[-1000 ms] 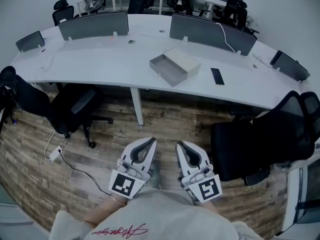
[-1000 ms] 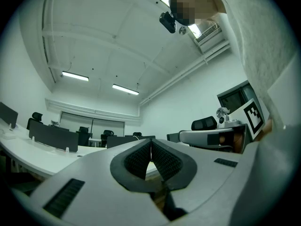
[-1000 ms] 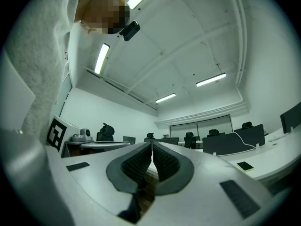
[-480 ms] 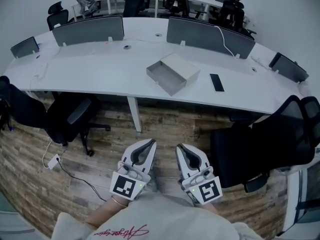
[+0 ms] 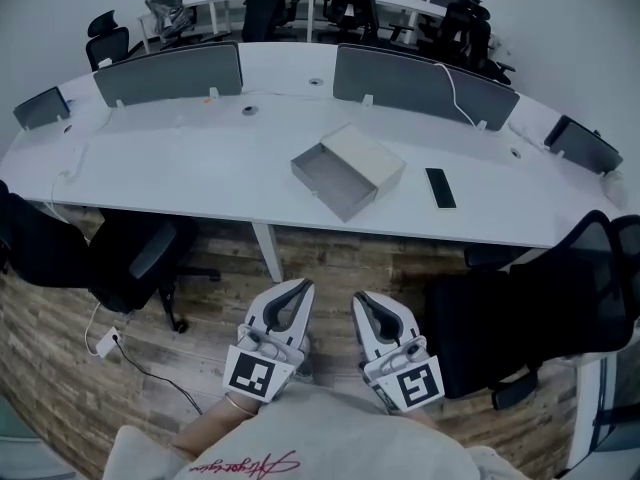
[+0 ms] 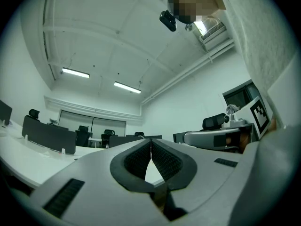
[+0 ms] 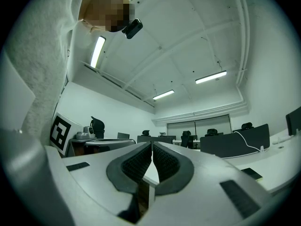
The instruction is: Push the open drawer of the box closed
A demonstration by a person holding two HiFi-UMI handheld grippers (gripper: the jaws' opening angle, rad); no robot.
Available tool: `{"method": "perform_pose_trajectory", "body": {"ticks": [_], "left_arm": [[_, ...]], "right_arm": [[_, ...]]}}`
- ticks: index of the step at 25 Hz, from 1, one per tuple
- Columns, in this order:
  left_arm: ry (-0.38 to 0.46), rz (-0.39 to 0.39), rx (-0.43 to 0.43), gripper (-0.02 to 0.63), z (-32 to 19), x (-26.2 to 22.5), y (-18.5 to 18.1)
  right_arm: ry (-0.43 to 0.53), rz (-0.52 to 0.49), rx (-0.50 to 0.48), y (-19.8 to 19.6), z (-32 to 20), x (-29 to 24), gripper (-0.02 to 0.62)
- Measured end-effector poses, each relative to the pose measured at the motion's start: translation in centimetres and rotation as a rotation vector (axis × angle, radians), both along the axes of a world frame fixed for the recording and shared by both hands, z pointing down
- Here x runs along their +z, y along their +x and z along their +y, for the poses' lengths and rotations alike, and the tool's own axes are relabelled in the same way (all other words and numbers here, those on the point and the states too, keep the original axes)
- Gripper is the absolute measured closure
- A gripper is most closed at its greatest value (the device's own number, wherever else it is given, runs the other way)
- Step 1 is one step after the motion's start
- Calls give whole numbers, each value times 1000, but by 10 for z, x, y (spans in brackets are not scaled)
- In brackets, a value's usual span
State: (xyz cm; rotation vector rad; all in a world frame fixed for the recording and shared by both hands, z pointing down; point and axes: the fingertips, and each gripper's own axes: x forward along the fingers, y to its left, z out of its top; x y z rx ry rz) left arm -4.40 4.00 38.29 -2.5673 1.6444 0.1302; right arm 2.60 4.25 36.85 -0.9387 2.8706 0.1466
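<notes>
Cool, even light with a blue-green cast fills the room. It comes from ceiling strip lights [image 6: 75,73] high above and ahead of the left gripper [image 6: 151,145], with more above the right gripper [image 7: 152,149]. The white tabletop [image 5: 180,158] ahead looks bright without glare and throws a soft shadow on the floor [image 5: 330,258] beneath. Both gripper bodies look slightly soft close to the lens. Wide-angle bending warps lines toward the edges, and black corners ring both gripper views.
</notes>
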Motion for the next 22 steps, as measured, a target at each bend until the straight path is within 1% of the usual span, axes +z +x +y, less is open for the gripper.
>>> {"method": "perform_pose_trajectory", "body": {"ticks": [4,9,15,19,22], "left_arm": [[-2,-2,6,588,-32,-2,-6],[1,-7,15,588,-71,-7,-18],[0,-16,37,588,-115,-8,-32],[-7,-17,49,588,-140,-5,-41],[-15,-20,57,588,-153,-2,-46]], "right_arm": [[9,19,7,-10,-31,2,574],[56,29,10,-24,-67,-8,574],[33,22,44,-36,-111,-5,574],[2,13,57,-47,-134,-2,574],[-1,3,71,-52,-148,-1,574]]}}
